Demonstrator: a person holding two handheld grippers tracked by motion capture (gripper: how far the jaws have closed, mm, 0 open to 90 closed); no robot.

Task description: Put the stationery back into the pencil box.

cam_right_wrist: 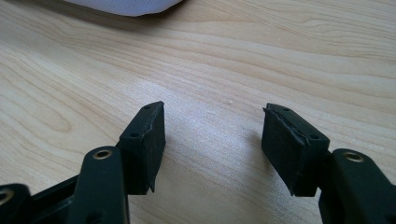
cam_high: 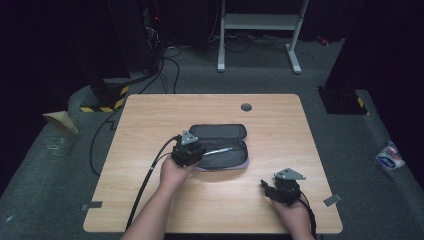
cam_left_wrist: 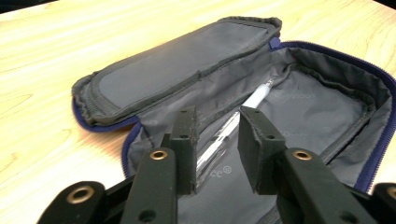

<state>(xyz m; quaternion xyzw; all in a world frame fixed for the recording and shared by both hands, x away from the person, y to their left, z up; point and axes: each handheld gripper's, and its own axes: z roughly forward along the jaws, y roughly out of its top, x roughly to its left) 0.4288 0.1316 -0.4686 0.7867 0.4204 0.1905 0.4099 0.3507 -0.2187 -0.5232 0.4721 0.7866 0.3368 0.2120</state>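
A dark grey pencil case (cam_high: 220,132) with a blue zip lies open at the middle of the wooden table (cam_high: 150,115), lid folded back. A clear pen with a white tip (cam_high: 218,150) lies slantwise in the lower half. My left gripper (cam_high: 200,154) is at the case's left end. In the left gripper view the case (cam_left_wrist: 177,70) spreads ahead and the pen (cam_left_wrist: 256,98) runs between the jaws of the left gripper (cam_left_wrist: 217,114), which stand apart without pinching it. My right gripper (cam_high: 265,186) rests low near the front right, and in its own view it (cam_right_wrist: 212,109) is open over bare wood.
A round grey grommet (cam_high: 246,107) sits in the table near the far edge. The left gripper's black cable (cam_high: 145,185) trails to the front edge. On the floor are a white packet (cam_high: 389,157) at right and a white stand (cam_high: 260,22) behind.
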